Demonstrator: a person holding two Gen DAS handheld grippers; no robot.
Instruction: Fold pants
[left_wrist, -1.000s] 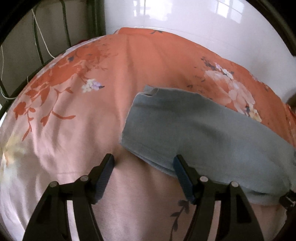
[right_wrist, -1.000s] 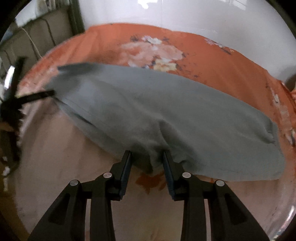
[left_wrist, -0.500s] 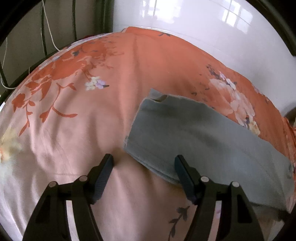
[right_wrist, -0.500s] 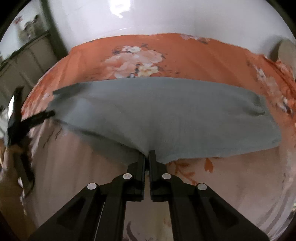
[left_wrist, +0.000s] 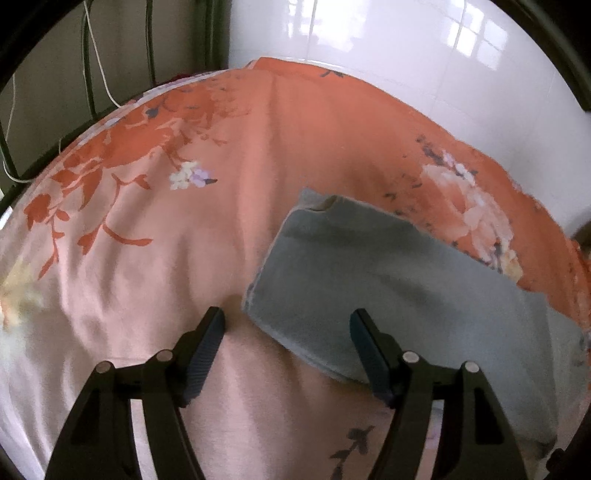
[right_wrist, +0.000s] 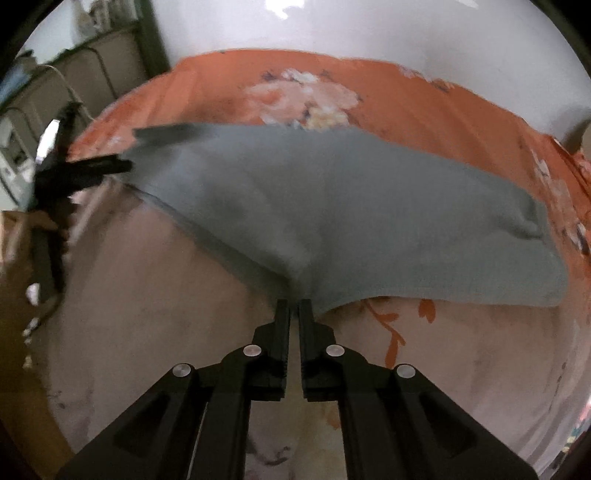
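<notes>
Grey-blue pants (left_wrist: 406, 295), folded lengthwise, lie across an orange and pink floral bedsheet (left_wrist: 166, 258). My left gripper (left_wrist: 288, 328) stands open just above the sheet. The pants' near left corner lies between its fingers, and neither pad presses on it. In the right wrist view my right gripper (right_wrist: 294, 306) is shut on the near long edge of the pants (right_wrist: 351, 206), about midway along. The cloth rises into a small peak at the pinch. One of the left gripper's fingers (right_wrist: 107, 165) shows at the pants' left end.
A glossy white tiled wall (left_wrist: 369, 55) runs behind the bed. A dark metal bed frame with hanging cables (left_wrist: 147, 55) stands at the far left. Bare sheet (right_wrist: 147, 314) stretches between the pants and me.
My right gripper closed on the pants' near edge and pulled it up a little, so the cloth now peaks at the pinch. The left gripper stayed open at the left corner.
</notes>
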